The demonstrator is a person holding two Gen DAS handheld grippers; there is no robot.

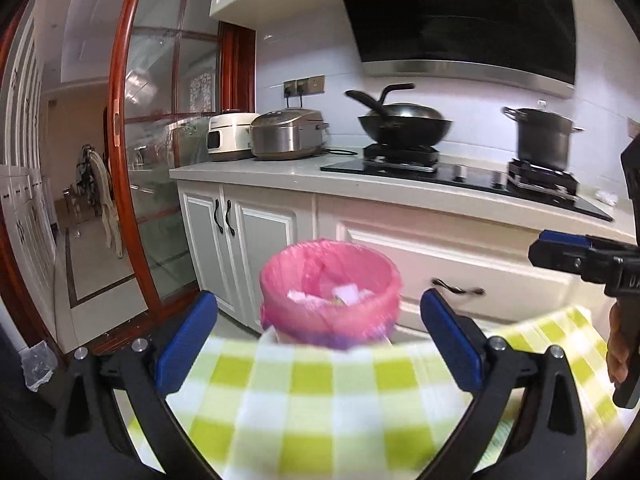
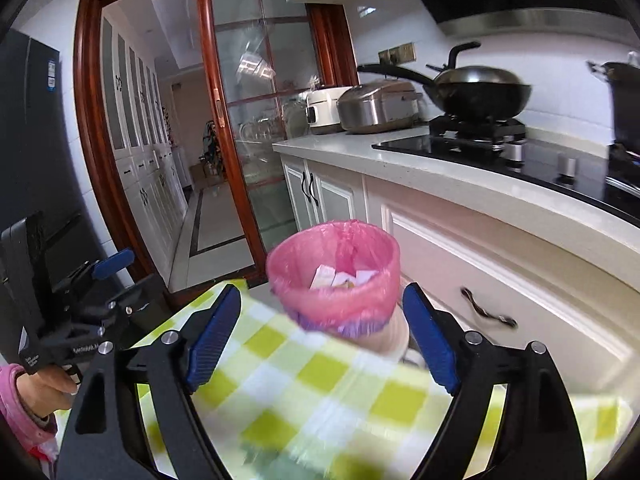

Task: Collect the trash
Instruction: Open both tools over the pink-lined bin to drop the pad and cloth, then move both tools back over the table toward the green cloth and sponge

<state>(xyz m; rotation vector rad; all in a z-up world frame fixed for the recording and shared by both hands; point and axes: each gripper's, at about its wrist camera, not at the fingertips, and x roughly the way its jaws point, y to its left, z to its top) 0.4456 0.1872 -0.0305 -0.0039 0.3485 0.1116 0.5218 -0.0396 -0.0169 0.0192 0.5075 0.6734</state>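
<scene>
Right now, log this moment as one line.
left claw: open, empty | right claw: open, empty | pink-lined bin: paper scraps inside | checked cloth: no trash visible

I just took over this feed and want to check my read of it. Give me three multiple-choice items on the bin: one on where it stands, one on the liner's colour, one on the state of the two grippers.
1. Where does the bin stand?
A. at the far edge of the checked tablecloth
B. on the counter beside the wok
C. inside an open drawer

2. What colour is the bin's liner?
A. black
B. pink
C. green

3. How do the left gripper and right gripper stand?
A. both shut on the bin
B. one holds trash
C. both open, nothing held

Answers: 1 A, the bin sits past the cloth, before the cabinets. 2 B, pink plastic folds over the rim. 3 C, nothing sits between either pair of blue pads.
</scene>
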